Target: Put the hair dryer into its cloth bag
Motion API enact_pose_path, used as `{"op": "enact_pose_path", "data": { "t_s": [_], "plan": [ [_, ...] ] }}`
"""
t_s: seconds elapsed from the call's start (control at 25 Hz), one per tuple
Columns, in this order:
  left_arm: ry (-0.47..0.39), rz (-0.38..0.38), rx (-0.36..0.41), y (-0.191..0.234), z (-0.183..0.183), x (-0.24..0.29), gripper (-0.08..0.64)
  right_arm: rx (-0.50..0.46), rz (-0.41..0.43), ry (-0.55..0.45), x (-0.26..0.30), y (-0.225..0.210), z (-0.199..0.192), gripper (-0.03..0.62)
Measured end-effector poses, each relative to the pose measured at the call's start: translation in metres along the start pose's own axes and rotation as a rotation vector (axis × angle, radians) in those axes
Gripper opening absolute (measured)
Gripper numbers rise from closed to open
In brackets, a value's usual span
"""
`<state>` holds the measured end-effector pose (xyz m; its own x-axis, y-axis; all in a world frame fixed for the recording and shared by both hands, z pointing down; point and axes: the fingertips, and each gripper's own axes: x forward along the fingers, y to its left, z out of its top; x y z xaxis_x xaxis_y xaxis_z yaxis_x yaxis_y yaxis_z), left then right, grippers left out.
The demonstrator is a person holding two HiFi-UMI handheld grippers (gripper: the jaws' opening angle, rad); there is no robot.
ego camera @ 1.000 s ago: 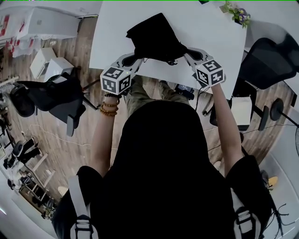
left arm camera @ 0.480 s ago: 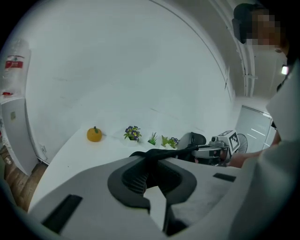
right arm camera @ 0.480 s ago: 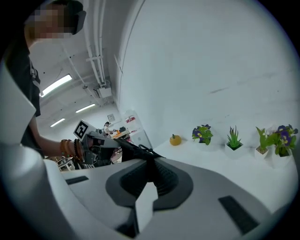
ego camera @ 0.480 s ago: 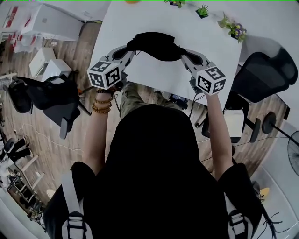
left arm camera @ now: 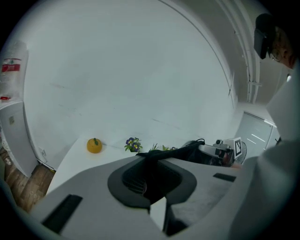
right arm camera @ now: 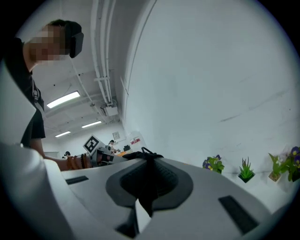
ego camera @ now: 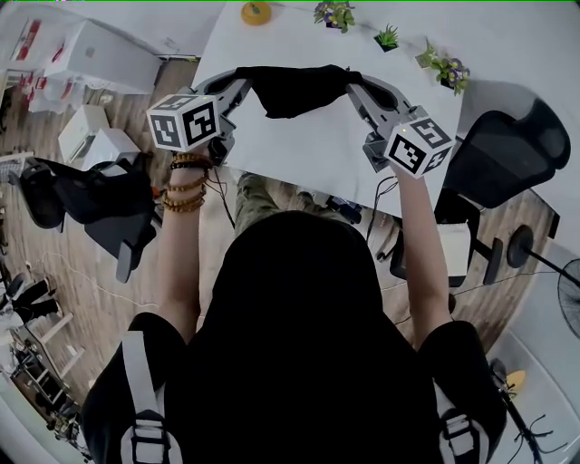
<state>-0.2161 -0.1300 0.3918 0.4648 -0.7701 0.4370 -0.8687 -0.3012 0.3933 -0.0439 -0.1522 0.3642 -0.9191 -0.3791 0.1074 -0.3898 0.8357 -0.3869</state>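
At the far left, white boxes (ego camera: 100, 50) are seen on the wooden floor. Red labels are borne on them, but the print is too small to be read. A dark chair (ego camera: 91, 195) stands just beside them. The left gripper (ego camera: 241, 82) is held over the white table (ego camera: 299, 154), its jaws closed on one end of the black cloth bag (ego camera: 304, 91), and a fold of cloth is pinched between the pads. Square black-and-white markers, not lettering, are carried on its cube (ego camera: 184, 122). A round orange ornament (ego camera: 256, 13) lies at the table's far edge. The bag is held up between the two grippers, its top edge pulled taut and the rest sagging below. The hair dryer cannot be made out in any view, and whether it lies inside the bag cannot be told. Small potted plants (ego camera: 335, 14) are lined along the far edge. The right gripper (ego camera: 355, 83) is likewise clamped on the bag's other end, with black cloth gripped between its pads. A black office chair (ego camera: 507, 145) stands at the right.
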Motion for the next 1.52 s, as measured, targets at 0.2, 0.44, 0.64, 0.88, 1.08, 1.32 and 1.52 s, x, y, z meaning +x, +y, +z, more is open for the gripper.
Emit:
{"op": "enact_pose_path", "data": {
  "t_s": [0.2,0.44,0.64,0.88,1.08,1.32,1.52],
  "plan": [
    [0.022,-0.003,-0.005,0.005,0.008,0.012,0.037,-0.002,0.005,-0.017,0.003,0.003,0.011,0.037],
    [0.041,-0.037,0.011,0.009,0.029,0.061,0.037,0.038,-0.099,0.026,0.016,-0.041,0.004,0.037],
    [0.007,-0.008,0.050,0.016,0.078,0.103,0.037,0.017,-0.233,-0.016,0.027,-0.085,0.033,0.037],
    [0.049,-0.001,0.067,0.027,0.060,0.127,0.038,-0.015,-0.319,0.023,0.014,-0.112,0.015,0.037],
    [0.135,-0.040,0.006,0.018,-0.035,0.128,0.038,0.070,-0.332,0.103,-0.014,-0.114,-0.061,0.037],
    [0.230,-0.055,-0.037,0.002,-0.126,0.101,0.038,0.070,-0.313,0.275,-0.053,-0.082,-0.143,0.037],
    [0.276,-0.048,-0.017,-0.004,-0.178,0.082,0.038,0.036,-0.311,0.422,-0.072,-0.066,-0.205,0.037]
  ]
}}
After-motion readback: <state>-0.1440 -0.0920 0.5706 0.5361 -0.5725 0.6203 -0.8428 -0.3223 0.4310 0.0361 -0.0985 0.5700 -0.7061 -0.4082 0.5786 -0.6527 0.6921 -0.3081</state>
